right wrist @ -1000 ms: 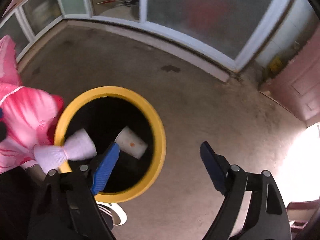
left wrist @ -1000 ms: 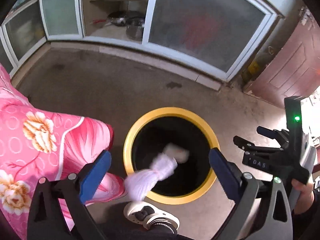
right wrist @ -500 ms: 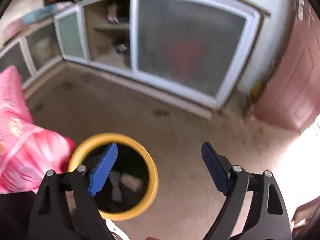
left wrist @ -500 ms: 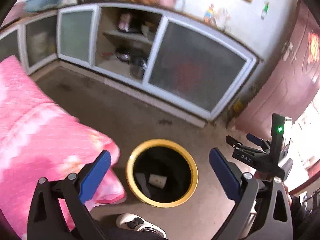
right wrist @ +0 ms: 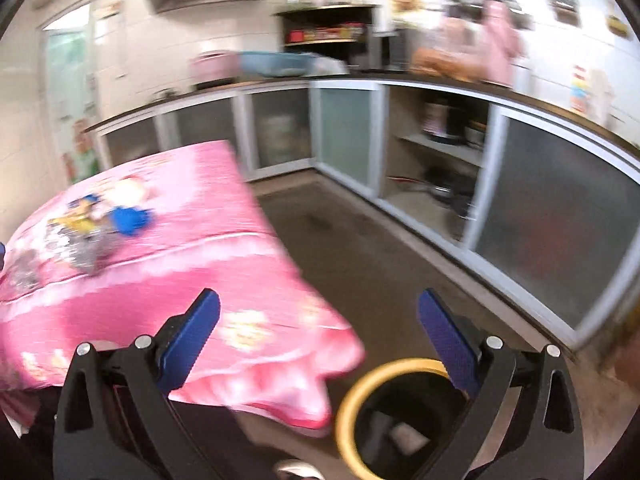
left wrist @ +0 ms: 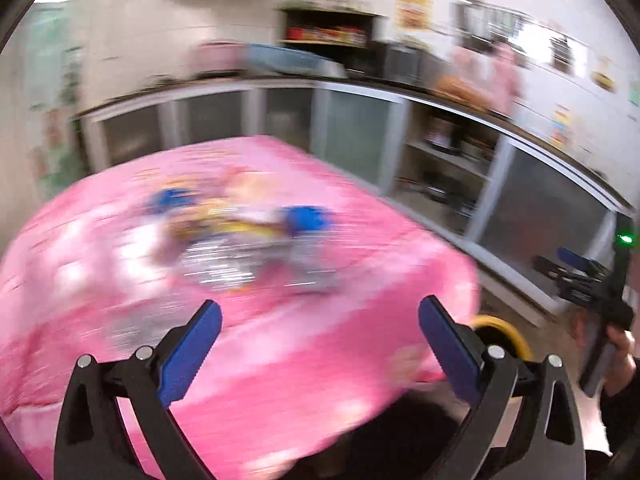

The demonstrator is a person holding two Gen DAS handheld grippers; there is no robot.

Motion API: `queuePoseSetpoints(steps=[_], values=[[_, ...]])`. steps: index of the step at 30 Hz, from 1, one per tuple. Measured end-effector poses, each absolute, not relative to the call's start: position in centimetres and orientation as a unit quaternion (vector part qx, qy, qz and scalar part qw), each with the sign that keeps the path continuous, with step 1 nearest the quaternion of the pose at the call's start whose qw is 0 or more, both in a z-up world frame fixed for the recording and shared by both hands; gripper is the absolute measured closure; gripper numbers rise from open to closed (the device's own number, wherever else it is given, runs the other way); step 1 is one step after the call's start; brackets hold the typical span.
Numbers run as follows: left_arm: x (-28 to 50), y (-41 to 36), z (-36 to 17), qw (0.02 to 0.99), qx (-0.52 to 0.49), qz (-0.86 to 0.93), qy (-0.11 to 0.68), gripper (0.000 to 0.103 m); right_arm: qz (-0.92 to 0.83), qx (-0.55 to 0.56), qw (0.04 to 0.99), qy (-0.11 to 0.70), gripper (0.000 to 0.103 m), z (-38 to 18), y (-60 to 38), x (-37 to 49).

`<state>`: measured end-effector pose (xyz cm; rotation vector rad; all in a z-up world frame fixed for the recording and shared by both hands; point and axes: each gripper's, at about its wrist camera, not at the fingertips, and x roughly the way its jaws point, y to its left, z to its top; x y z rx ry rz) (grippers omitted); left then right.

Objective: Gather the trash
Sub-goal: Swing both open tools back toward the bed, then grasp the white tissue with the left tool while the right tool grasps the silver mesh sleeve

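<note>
From the left wrist view, the left gripper (left wrist: 318, 340) hangs spread wide with nothing between its blue pads, above a table under a pink cloth (left wrist: 280, 360); a blurred heap of trash (left wrist: 236, 240) lies on the cloth well ahead of the fingers; the yellow rim of the bin (left wrist: 504, 330) peeks out past the table's right corner; the right gripper's body shows at the far right edge, held in a hand. From the right wrist view, the right gripper (right wrist: 318, 338) is likewise spread and empty; the yellow-rimmed bin (right wrist: 360, 394) stands on the floor below it, beside the cloth's (right wrist: 160, 280) hanging corner, with pale scraps (right wrist: 404, 434) inside; the trash pile (right wrist: 92, 228) sits on the cloth to the far left, too blurred to itemise.
</note>
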<state>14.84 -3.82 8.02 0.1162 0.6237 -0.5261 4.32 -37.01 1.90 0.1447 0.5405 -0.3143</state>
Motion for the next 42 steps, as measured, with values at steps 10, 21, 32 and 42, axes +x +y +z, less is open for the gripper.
queuePoseSetpoints(steps=[10, 21, 32, 42], values=[[20.5, 11.7, 6.6, 0.943, 0.053, -0.055, 0.324, 0.008, -0.027, 0.015, 0.954, 0.297, 0.008, 2.7, -23.0, 15.1], [26.6, 14.5, 2.9, 0.93, 0.045, -0.045, 0.361, 0.008, -0.015, -0.007, 0.941, 0.338, 0.009, 1.1, -19.7, 20.5], [35.0, 13.5, 2.0, 0.908, -0.003, -0.064, 0.414, 0.008, -0.005, 0.001, 0.931, 0.366, 0.009, -0.1, -18.9, 24.3], [37.8, 12.8, -1.0, 0.89, -0.01, -0.06, 0.452, 0.008, 0.006, 0.025, 0.92, 0.39, 0.009, -1.6, -19.3, 25.9]])
